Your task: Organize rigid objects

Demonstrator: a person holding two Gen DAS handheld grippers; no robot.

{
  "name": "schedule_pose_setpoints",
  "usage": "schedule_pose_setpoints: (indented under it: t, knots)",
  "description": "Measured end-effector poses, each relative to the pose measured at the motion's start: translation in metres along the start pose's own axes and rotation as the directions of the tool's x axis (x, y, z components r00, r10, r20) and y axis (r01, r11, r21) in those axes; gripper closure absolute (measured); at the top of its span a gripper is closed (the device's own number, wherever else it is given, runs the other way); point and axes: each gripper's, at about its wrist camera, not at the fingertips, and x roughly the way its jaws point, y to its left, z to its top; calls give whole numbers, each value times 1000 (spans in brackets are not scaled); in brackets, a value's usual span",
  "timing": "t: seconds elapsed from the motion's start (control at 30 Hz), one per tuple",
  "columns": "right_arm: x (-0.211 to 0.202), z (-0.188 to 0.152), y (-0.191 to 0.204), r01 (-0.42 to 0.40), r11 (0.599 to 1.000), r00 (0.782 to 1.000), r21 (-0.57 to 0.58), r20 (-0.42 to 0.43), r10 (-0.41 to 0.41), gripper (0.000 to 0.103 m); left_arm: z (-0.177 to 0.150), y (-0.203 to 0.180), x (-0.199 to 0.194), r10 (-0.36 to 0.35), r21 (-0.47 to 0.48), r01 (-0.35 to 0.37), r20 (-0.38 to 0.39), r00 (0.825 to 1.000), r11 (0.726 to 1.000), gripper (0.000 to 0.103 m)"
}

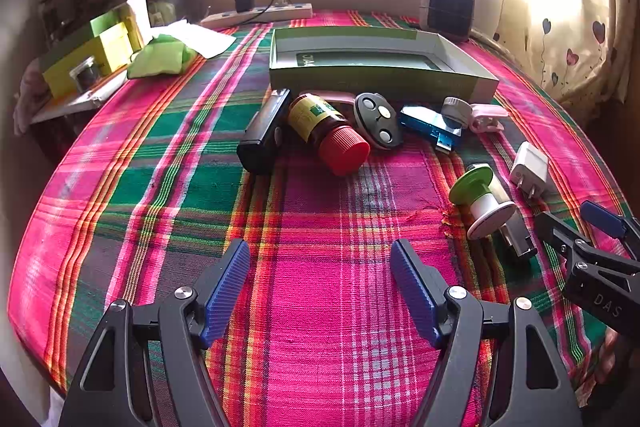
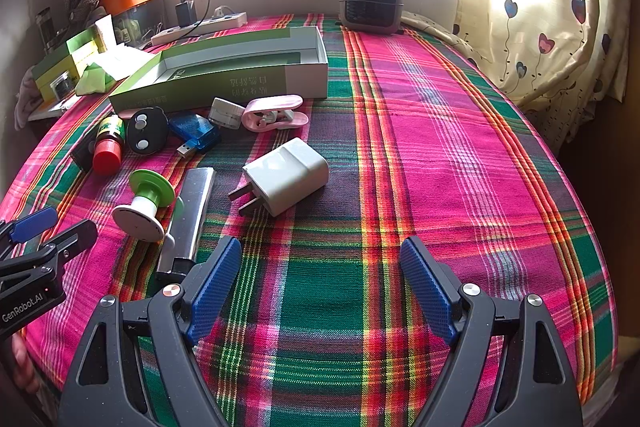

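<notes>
Left wrist view: left gripper [image 1: 320,291] hovers above the plaid pink-and-green cloth [image 1: 320,347] on the table, jaws spread wide, nothing between them.
Right wrist view: right gripper [image 2: 320,291] likewise spread and empty, low over the cloth, near the white plug-in charger block [image 2: 288,175].
Container: open green-and-white cardboard box [image 1: 380,79] at the far side of the cluster; interior appears bare apart from its printed base.
Loose items: black rectangular case [image 1: 264,135], brown glass bottle with red screw cap [image 1: 324,131], black oval remote with pale buttons [image 1: 378,121], blue translucent USB dongle [image 1: 428,125], pink plastic clip [image 1: 486,117], green-and-white spool-shaped piece [image 1: 480,199], silver metal bar [image 2: 192,215]. All lie on the cloth, outside the box.
Step in hand: judged as the opening approach; no item lifted.
Next move, right: charger lies just ahead and left of the jaws; advance, straddle its body clear of the prongs, close.
Next move, left: the bottle lies on its side touching the case; a grip across the cap looks safest.
</notes>
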Motion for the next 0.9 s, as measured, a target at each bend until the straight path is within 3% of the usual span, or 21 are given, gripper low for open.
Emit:
schedule_pose_setpoints:
  t: [0.2,0.43,0.73,0.9]
  knots:
    - [-2,-1,0,-11,1000,1000,-4,-7,11,21,0,5,4,-12,-11,12,-3,1000,1000,31]
    - [2,10,-6,-63,998,998,25,-29,64,21,7,38,6,-85,-111,82,-22,996,990,33]
    - [15,36,-4,-110,991,993,77,-44,114,21,31,63,9,-70,-150,65,-26,997,987,34]
    - [27,47,6,-65,997,995,46,-67,68,28,45,67,22,-56,-138,50,-35,998,989,34]
